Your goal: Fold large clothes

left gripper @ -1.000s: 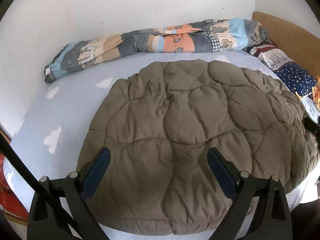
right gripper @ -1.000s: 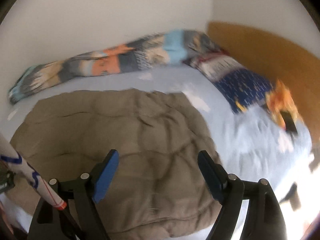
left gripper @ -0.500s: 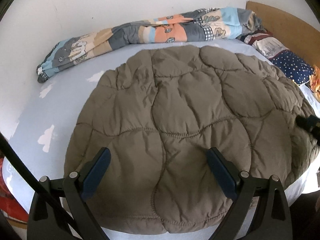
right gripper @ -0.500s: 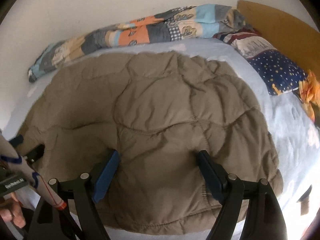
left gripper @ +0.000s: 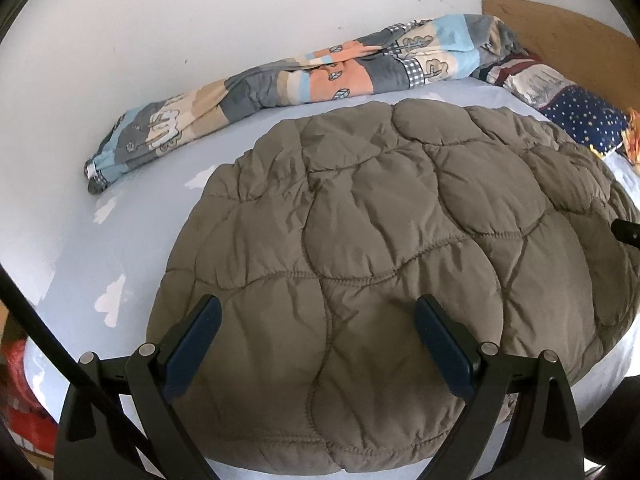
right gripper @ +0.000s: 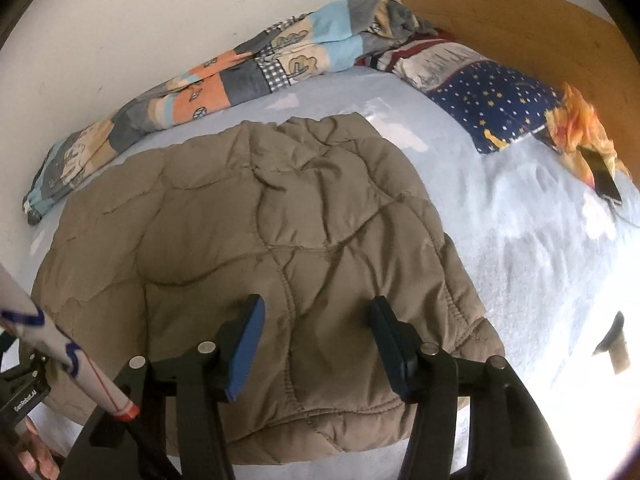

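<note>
A large olive-brown quilted jacket [left gripper: 380, 240] lies folded and flat on the light blue bed sheet [left gripper: 80, 248]. It also shows in the right wrist view [right gripper: 260, 248]. My left gripper [left gripper: 318, 328] hovers open and empty over the jacket's near edge. My right gripper [right gripper: 318, 332] is open and empty over the jacket's near right part, with its jaws narrower than before. The right gripper's tip [left gripper: 626, 232] shows at the right edge of the left wrist view.
A rolled patchwork duvet [left gripper: 300, 84] lies along the white wall. A star-patterned pillow [right gripper: 492, 100] and an orange cloth with a phone [right gripper: 600, 172] sit by the wooden headboard [right gripper: 520, 28]. The bed's near edge is just below the jacket.
Both views shifted over the jacket. The right gripper's jaws have come closer together and the right camera swung right. The jacket lies still.
</note>
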